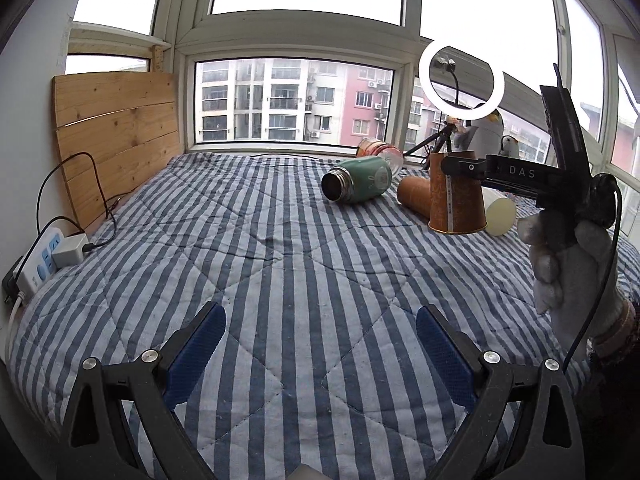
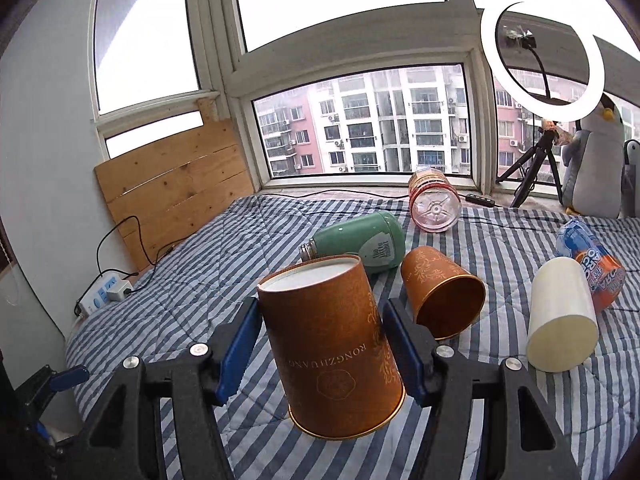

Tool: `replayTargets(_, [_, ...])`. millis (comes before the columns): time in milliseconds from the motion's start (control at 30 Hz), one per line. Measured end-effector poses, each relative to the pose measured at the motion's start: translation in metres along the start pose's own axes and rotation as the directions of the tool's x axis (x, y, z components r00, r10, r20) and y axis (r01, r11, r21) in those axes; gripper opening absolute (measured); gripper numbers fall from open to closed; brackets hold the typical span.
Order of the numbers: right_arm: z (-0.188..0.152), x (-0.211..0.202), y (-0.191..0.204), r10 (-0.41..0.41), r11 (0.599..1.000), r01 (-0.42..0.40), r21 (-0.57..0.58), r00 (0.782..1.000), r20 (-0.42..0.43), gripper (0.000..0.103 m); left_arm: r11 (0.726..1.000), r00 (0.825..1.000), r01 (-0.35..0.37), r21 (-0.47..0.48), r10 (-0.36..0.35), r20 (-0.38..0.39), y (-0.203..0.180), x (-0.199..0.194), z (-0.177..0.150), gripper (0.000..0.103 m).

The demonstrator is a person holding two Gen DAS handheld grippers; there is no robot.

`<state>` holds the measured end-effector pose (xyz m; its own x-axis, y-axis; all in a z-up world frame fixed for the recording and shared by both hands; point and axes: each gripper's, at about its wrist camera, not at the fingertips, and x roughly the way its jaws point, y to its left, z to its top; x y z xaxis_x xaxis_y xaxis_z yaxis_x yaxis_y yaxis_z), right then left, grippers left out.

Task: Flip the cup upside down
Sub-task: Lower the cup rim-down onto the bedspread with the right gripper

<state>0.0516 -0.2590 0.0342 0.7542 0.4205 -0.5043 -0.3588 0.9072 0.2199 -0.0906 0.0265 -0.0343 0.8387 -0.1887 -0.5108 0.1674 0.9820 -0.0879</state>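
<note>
brown paper cup (image 2: 332,348) inverted, rim down — clamped by right gripper (image 2: 320,344); left gripper (image 1: 320,356) wide.

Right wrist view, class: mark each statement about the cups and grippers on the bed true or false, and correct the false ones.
1. The brown cup between the right gripper fingers is mouth-down. True.
2. The green flask stands upright. False: it lies on its side.
3. The left gripper holds a cup. False: it is open, holding nothing.
4. A second brown cup lies on its side on the striped quilt. True.
</note>
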Motion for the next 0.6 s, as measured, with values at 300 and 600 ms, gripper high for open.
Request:
replayTargets(300, [-0.026,-0.009,-0.030,-0.068,0.997,0.068,0.034,0.997,0.022,0.059,0.997,0.998,0.068,0.036,-0.068,0.006,-0.046,0.020,0.012,0.098])
replayTargets(600, [-0.036,-0.009,-0.034,-0.101,0.994,0.101,0.042,0.995,0.001,0.059,0.997,0.997,0.061,0.038,-0.062,0.038,-0.063,0.020,0.024,0.098])
